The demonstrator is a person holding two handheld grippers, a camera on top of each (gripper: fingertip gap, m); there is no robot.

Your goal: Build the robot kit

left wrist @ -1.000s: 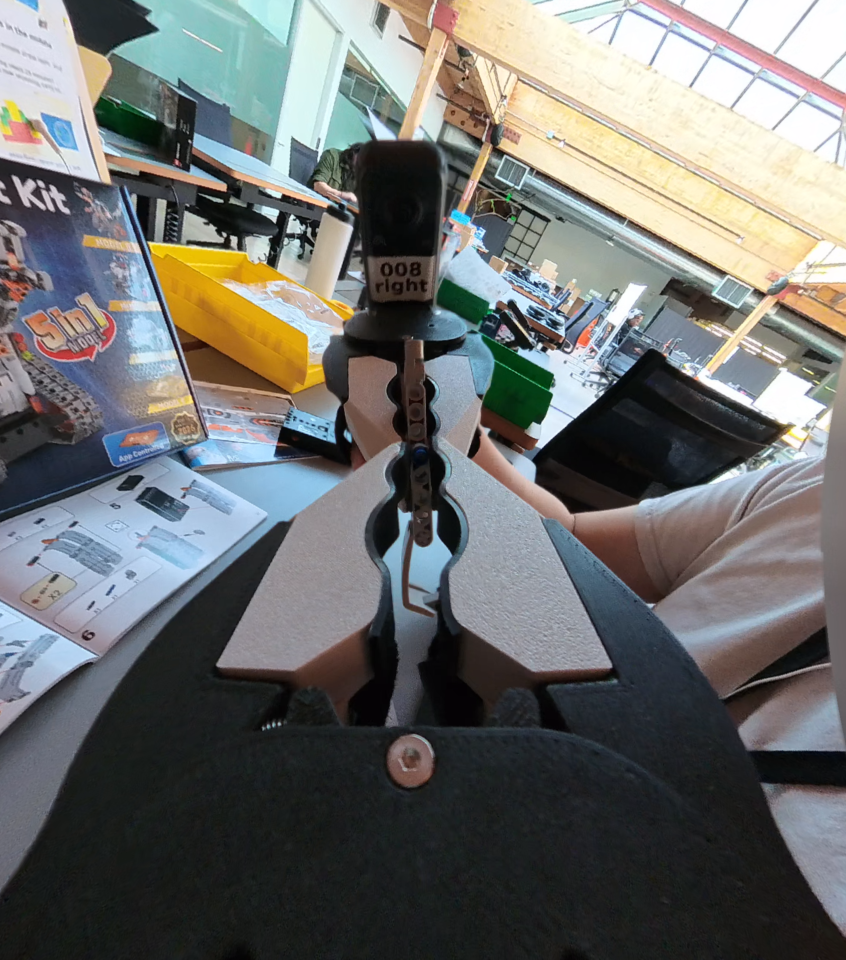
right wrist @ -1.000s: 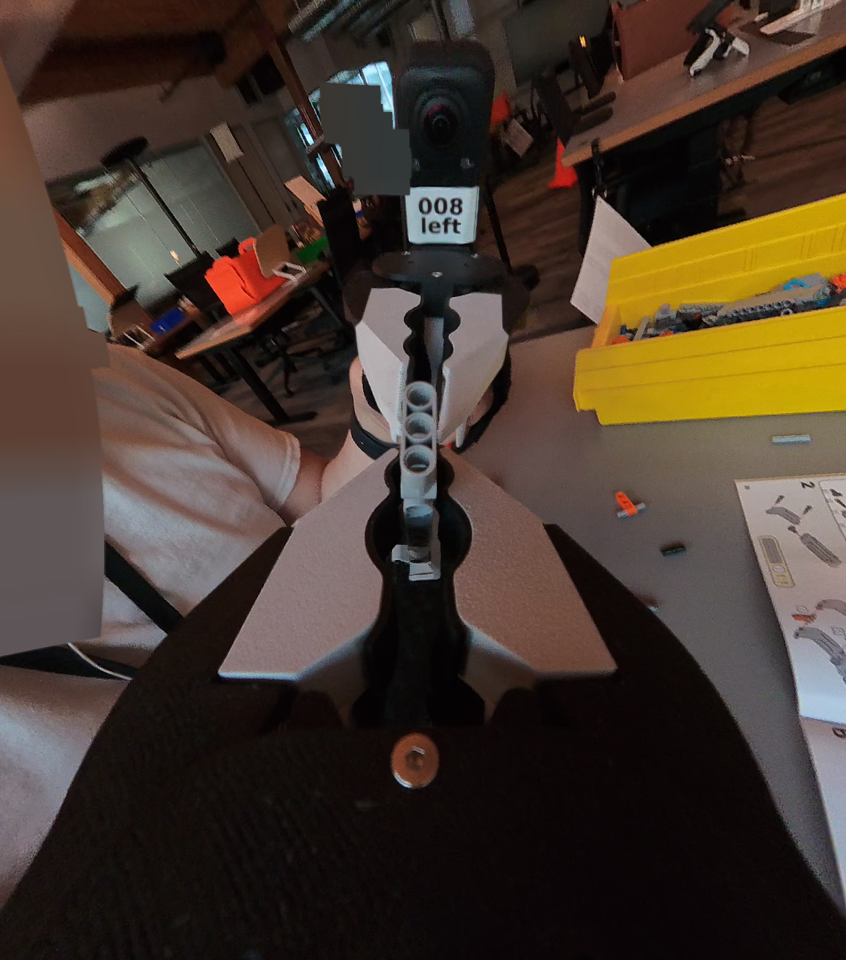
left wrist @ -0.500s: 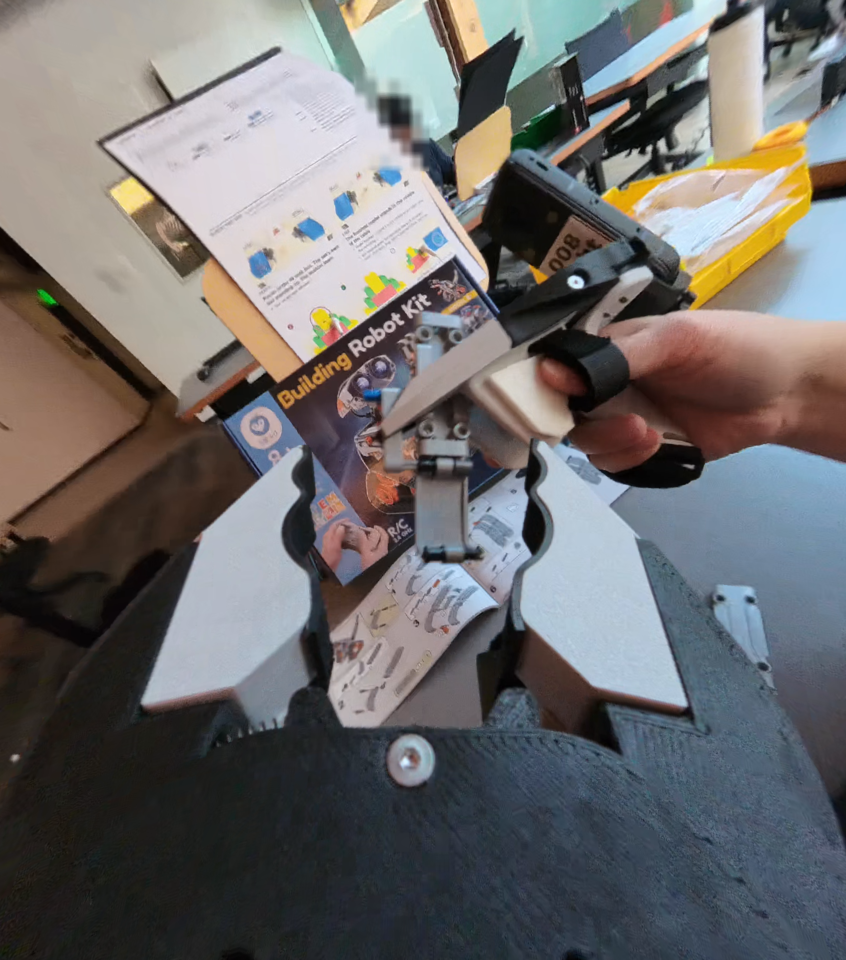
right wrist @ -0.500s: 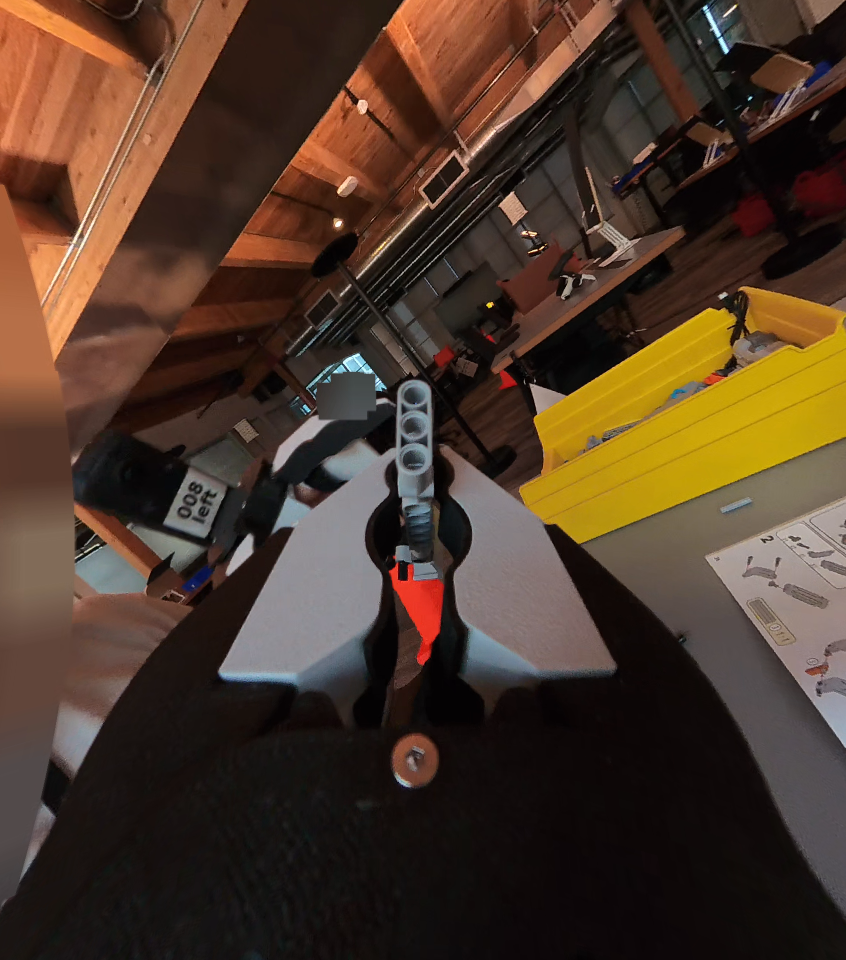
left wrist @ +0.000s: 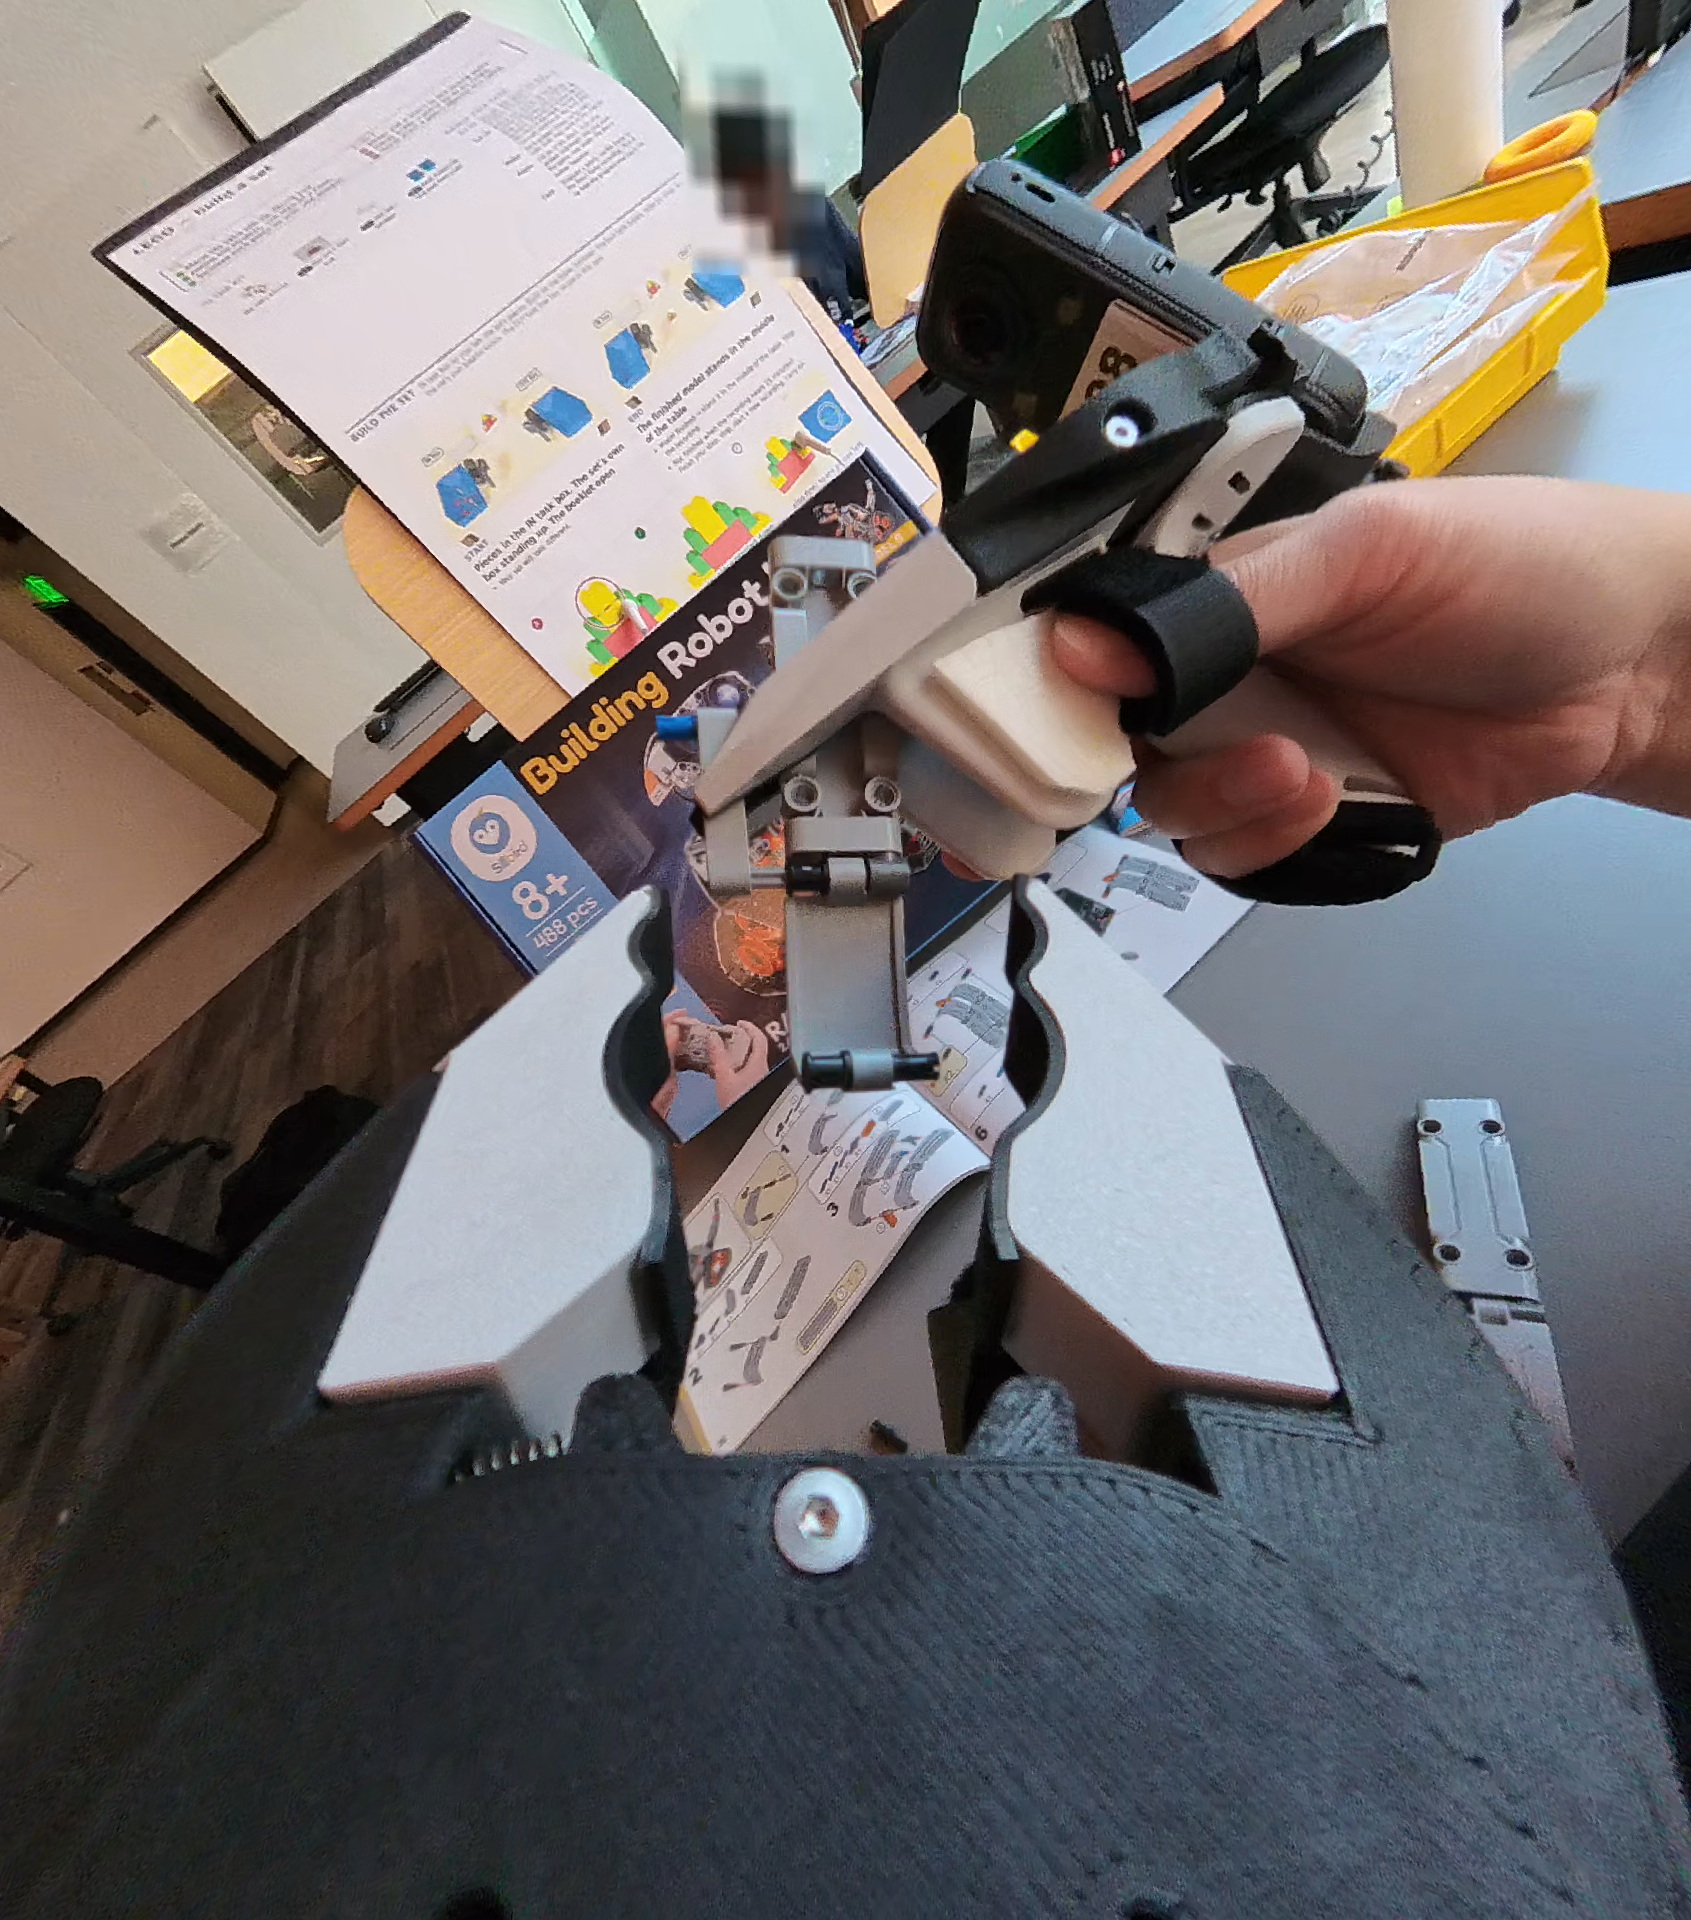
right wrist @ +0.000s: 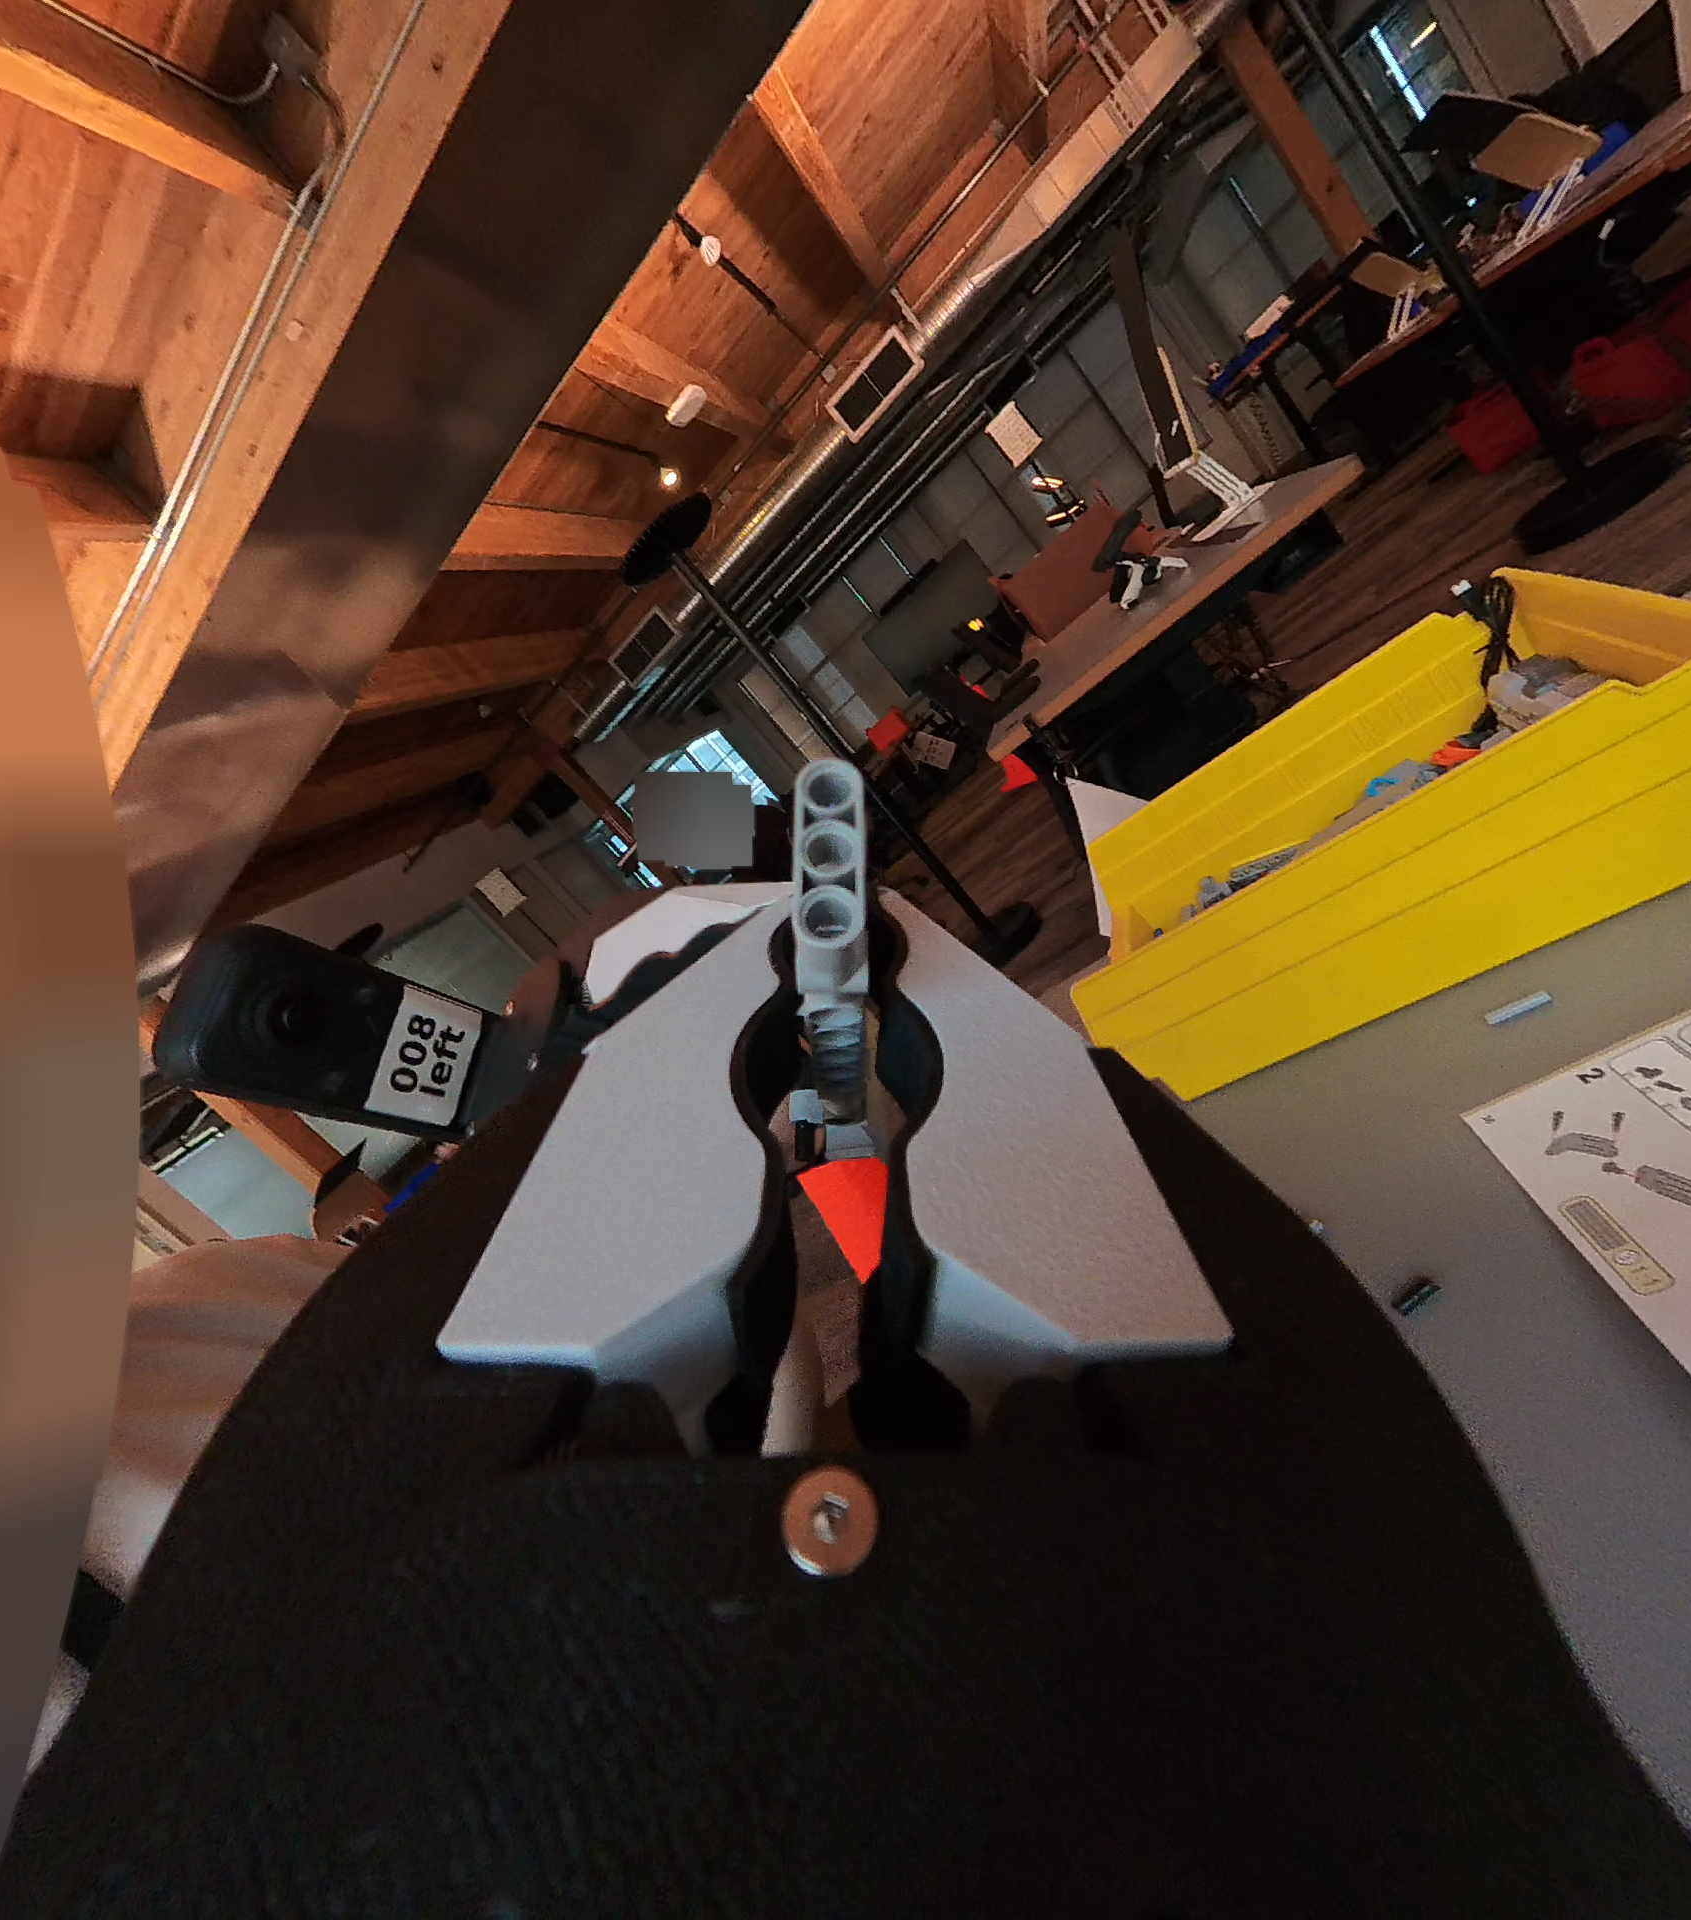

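Note:
My right gripper [right wrist: 825, 925] is shut on a grey building-brick assembly [right wrist: 828, 862]; a beam with three holes sticks out past its tips. In the left wrist view a hand holds that right gripper [left wrist: 747, 769] in the air, tilted, with the grey assembly [left wrist: 841, 977] hanging down from it. My left gripper [left wrist: 836, 935] is open and empty. The lower end of the assembly, with a black pin across it, hangs between its two fingertips without touching them. The left gripper also shows in the right wrist view [right wrist: 654, 935], low on the left.
A grey table [left wrist: 1547, 987] carries a dark kit box [left wrist: 602, 831], an open instruction booklet [left wrist: 820, 1195] and a loose grey part [left wrist: 1469, 1195]. A printed sheet [left wrist: 508, 312] stands behind the box. Yellow bins [right wrist: 1392, 883] [left wrist: 1443, 312] stand on the table. A small black pin [right wrist: 1417, 1294] lies near the booklet [right wrist: 1651, 1195]. Both grippers' tips are close together, under 4 cm apart.
A second ago both grippers faced each other, shut on the assembly. My left gripper has opened and let go. The right gripper has tilted upward, still holding the assembly.

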